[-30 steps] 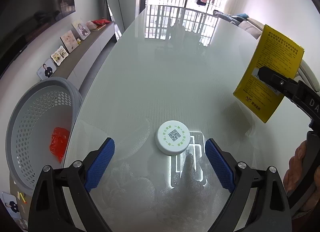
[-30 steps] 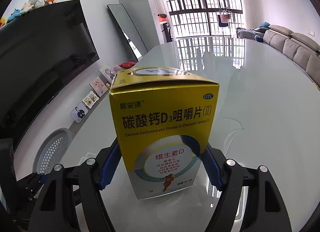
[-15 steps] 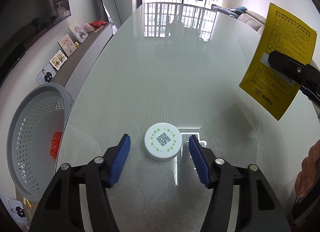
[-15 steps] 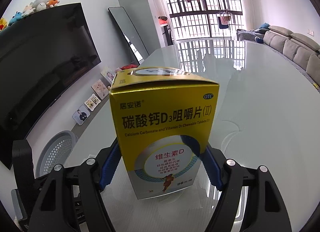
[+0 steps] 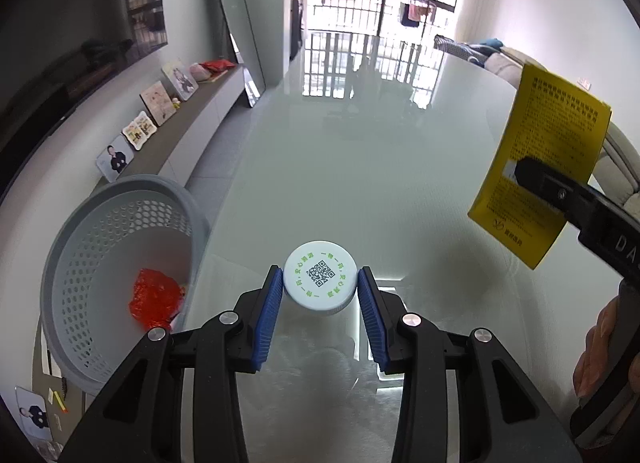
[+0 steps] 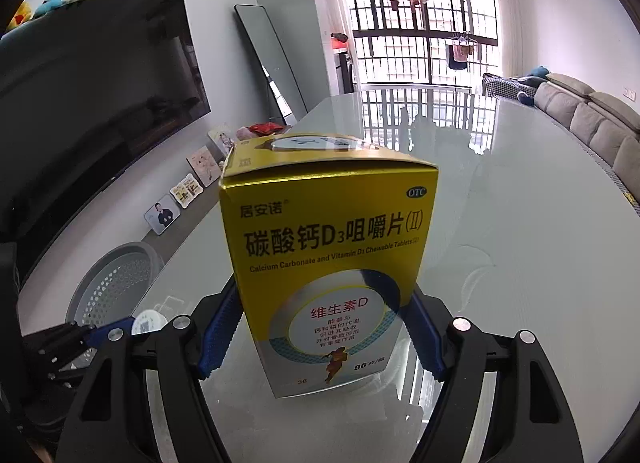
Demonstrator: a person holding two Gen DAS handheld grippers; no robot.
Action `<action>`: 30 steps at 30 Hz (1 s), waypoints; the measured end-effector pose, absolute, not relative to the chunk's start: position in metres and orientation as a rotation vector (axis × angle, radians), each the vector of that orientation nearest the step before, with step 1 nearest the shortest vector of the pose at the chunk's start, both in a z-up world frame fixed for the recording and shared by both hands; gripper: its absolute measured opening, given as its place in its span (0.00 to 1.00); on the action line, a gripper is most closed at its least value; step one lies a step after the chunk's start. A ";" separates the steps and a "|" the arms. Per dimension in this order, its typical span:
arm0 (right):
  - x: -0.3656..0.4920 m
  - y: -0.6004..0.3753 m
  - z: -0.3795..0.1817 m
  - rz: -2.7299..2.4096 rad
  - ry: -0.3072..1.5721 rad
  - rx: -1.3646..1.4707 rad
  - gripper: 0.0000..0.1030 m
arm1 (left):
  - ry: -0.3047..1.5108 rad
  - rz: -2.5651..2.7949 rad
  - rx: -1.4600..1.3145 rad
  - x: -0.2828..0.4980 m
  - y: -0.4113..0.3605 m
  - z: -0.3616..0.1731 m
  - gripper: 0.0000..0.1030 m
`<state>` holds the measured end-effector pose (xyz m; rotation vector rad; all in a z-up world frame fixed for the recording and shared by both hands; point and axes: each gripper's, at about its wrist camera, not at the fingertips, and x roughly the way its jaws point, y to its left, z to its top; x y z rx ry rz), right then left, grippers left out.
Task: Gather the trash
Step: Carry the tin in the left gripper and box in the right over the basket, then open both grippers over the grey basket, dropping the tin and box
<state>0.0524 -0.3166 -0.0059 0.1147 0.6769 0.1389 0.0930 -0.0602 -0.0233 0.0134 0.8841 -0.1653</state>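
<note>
My left gripper (image 5: 319, 295) is shut on a white round bottle cap (image 5: 320, 280) with a QR code on top, held just above the glass table (image 5: 360, 167). My right gripper (image 6: 326, 327) is shut on a yellow medicine box (image 6: 328, 263) and holds it upright above the table. The box also shows in the left wrist view (image 5: 540, 167), at the right, pinched by the right gripper. A grey perforated basket (image 5: 120, 275) stands on the floor left of the table, with red crumpled trash (image 5: 154, 301) inside. The cap shows small in the right wrist view (image 6: 148, 321).
A low sideboard (image 5: 188, 119) with photo frames runs along the left wall under a dark TV (image 6: 92, 83). A sofa (image 6: 592, 119) stands at the right. A tall mirror (image 6: 268, 59) leans by the window. The table's left edge is next to the basket.
My left gripper moved forward around the white cap and closed on it, then lifted it slightly. The right gripper kept hold of the yellow box, shifting a little.
</note>
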 end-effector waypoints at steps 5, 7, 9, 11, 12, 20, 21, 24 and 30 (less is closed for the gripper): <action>0.052 -0.268 -0.003 0.228 0.693 0.103 0.70 | 0.845 -0.074 -0.022 0.088 -0.007 -0.011 0.37; 0.055 -0.241 -0.002 0.274 0.704 0.086 0.70 | 0.834 -0.027 -0.020 0.086 0.014 -0.010 0.37; 0.059 -0.211 -0.003 0.320 0.717 0.062 0.70 | 0.831 0.028 -0.018 0.086 0.037 -0.010 0.37; 0.063 -0.183 -0.005 0.363 0.728 0.041 0.70 | 0.834 0.063 -0.028 0.088 0.059 -0.011 0.37; 0.065 -0.169 -0.005 0.384 0.731 0.032 0.70 | 0.836 0.076 -0.033 0.089 0.068 -0.013 0.37; 0.094 -0.082 -0.014 0.480 0.791 -0.013 0.70 | 0.861 0.177 -0.092 0.094 0.132 -0.028 0.37; 0.097 -0.074 -0.016 0.486 0.801 -0.021 0.70 | 0.863 0.184 -0.094 0.097 0.136 -0.030 0.38; 0.105 -0.052 -0.023 0.495 0.824 -0.057 0.70 | 0.868 0.202 -0.103 0.100 0.147 -0.034 0.38; 0.114 -0.042 -0.032 0.514 0.844 -0.088 0.70 | 0.870 0.233 -0.117 0.101 0.160 -0.036 0.57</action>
